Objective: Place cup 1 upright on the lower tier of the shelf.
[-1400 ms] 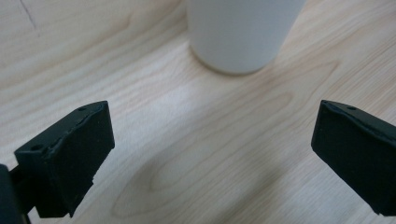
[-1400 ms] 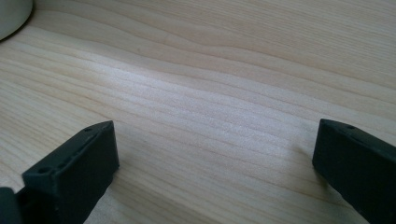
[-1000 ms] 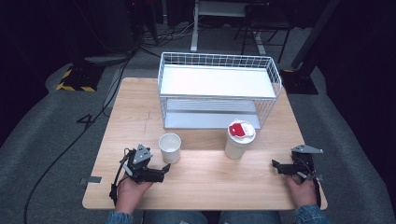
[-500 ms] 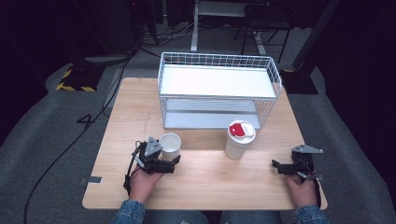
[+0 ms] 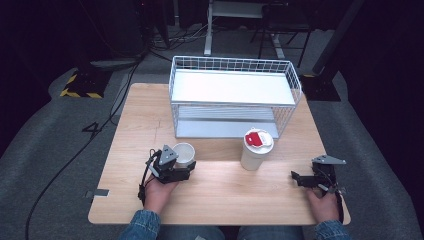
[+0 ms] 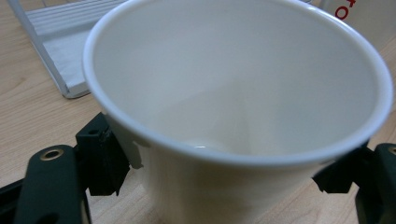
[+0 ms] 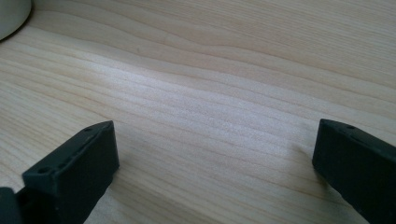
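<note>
Left of the wire basket [image 5: 235, 97] and nearer the person, the left hand [image 5: 158, 192] lies low on the wooden table [image 5: 220, 197], forearm coming up from the near edge in a denim sleeve [image 5: 145, 227], wrist roughly level so the left gripper [image 5: 187, 167] points along the tabletop toward the basket's front. Its jaws have just been closing and now clamp the open white paper cup [image 5: 183, 154], which stands upright just in front of the basket's left corner; the left gripper view shows a black pad [image 6: 105, 158] pressed against each side of the cup wall below the rim. Right of that, before the basket's middle, stands a lidded white cup [image 5: 256, 150] with a red label. Farther right, past the basket's right corner, the right hand [image 5: 322, 205] rests near the table's near edge, its right gripper [image 5: 296, 178] aimed leftward and level, jaws spread wide over bare wood with nothing between them.
</note>
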Demonstrator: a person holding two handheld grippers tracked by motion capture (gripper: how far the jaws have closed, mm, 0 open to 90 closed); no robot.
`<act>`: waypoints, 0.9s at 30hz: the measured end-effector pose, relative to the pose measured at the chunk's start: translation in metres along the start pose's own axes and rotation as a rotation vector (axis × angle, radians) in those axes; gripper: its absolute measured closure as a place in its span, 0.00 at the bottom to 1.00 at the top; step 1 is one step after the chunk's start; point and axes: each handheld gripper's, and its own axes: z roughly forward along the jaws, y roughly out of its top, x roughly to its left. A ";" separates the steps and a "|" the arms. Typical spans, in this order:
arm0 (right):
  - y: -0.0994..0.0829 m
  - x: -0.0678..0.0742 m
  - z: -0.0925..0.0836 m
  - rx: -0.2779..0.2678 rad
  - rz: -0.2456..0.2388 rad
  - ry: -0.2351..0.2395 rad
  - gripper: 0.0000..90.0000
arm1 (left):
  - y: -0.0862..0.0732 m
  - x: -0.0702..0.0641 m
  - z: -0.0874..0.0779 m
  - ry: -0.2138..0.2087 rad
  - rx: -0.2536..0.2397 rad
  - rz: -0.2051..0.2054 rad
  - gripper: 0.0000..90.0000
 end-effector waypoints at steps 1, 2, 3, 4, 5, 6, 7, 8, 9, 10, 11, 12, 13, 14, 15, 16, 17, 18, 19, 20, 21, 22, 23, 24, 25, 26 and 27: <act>0.000 0.000 0.000 0.000 0.000 0.000 0.01 | 0.000 -0.001 0.000 0.001 0.003 0.003 0.24; 0.000 0.000 0.000 0.000 0.000 0.000 0.01 | 0.000 -0.001 0.000 0.001 0.003 0.003 0.24; 0.000 0.000 0.000 0.000 0.000 -0.001 0.01 | 0.001 -0.002 0.001 0.001 0.008 0.007 0.24; 0.000 0.000 0.000 0.000 0.000 -0.001 0.01 | 0.001 -0.002 0.001 0.001 0.008 0.007 0.24; 0.000 0.000 0.000 0.000 0.000 -0.001 0.01 | 0.001 -0.002 0.001 0.000 0.013 0.008 0.24; 0.000 0.000 0.000 0.000 0.000 -0.001 0.01 | 0.001 -0.002 0.001 0.000 0.013 0.008 0.24; 0.000 0.000 0.000 0.000 0.001 -0.001 0.01 | 0.002 -0.003 0.001 -0.001 0.014 0.007 0.24; 0.000 0.000 0.000 0.000 0.001 -0.001 0.01 | 0.002 -0.003 0.001 -0.001 0.014 0.007 0.24; 0.000 0.000 0.000 0.000 0.000 -0.001 0.01 | 0.003 -0.002 0.001 0.001 0.015 0.015 0.24; 0.000 0.000 0.000 0.000 0.000 -0.001 0.01 | 0.004 -0.002 0.001 0.001 0.015 0.019 0.24; 0.000 0.000 0.000 0.000 0.000 -0.001 0.01 | 0.005 -0.003 0.001 0.000 0.013 0.014 0.24; 0.000 0.000 0.000 0.000 0.000 -0.001 0.01 | 0.005 -0.003 0.001 0.000 0.013 0.014 0.24; 0.000 0.000 0.000 0.000 0.000 -0.001 0.01 | 0.007 -0.003 0.001 -0.003 0.013 0.014 0.24; 0.000 0.000 0.000 0.000 0.001 -0.001 0.01 | 0.008 -0.003 0.001 -0.006 0.015 0.014 0.24; 0.000 0.000 0.000 0.000 0.000 -0.001 0.01 | 0.011 -0.003 0.002 -0.007 0.015 0.021 0.24; 0.000 0.000 0.000 0.000 0.000 -0.001 0.01 | 0.011 -0.003 0.002 -0.007 0.015 0.021 0.24; 0.000 0.000 0.000 0.000 0.000 -0.001 0.01 | 0.016 -0.003 0.003 -0.016 0.013 0.020 0.24; 0.000 0.000 0.000 0.000 0.000 -0.001 0.01 | 0.019 -0.003 0.004 -0.020 0.008 0.025 0.24; 0.000 0.000 0.000 0.000 0.001 -0.001 0.01 | 0.021 -0.003 0.005 -0.023 0.009 0.022 0.24; 0.000 0.000 0.000 0.000 0.001 -0.001 0.01 | 0.024 -0.004 0.006 -0.024 0.009 0.027 0.24; 0.000 0.000 0.000 0.000 0.001 -0.001 0.01 | 0.024 -0.004 0.006 -0.024 0.009 0.027 0.24; 0.000 0.000 0.000 0.000 0.001 -0.001 0.01 | 0.027 -0.004 0.007 -0.029 0.008 0.030 0.24; 0.000 0.000 0.000 -0.002 0.001 -0.003 0.01 | 0.032 -0.005 0.009 -0.033 0.009 0.037 0.24; 0.000 0.000 0.000 -0.002 0.001 -0.003 0.01 | 0.032 -0.005 0.009 -0.033 0.009 0.037 0.24; 0.000 0.000 0.000 -0.001 0.001 -0.003 0.01 | 0.036 -0.005 0.010 -0.037 0.005 0.039 0.24; 0.000 0.000 0.000 -0.001 0.003 -0.004 0.01 | 0.041 -0.005 0.012 -0.038 0.001 0.047 0.24; 0.000 0.000 0.000 -0.001 0.003 -0.004 0.01 | 0.041 -0.005 0.012 -0.038 0.001 0.047 0.24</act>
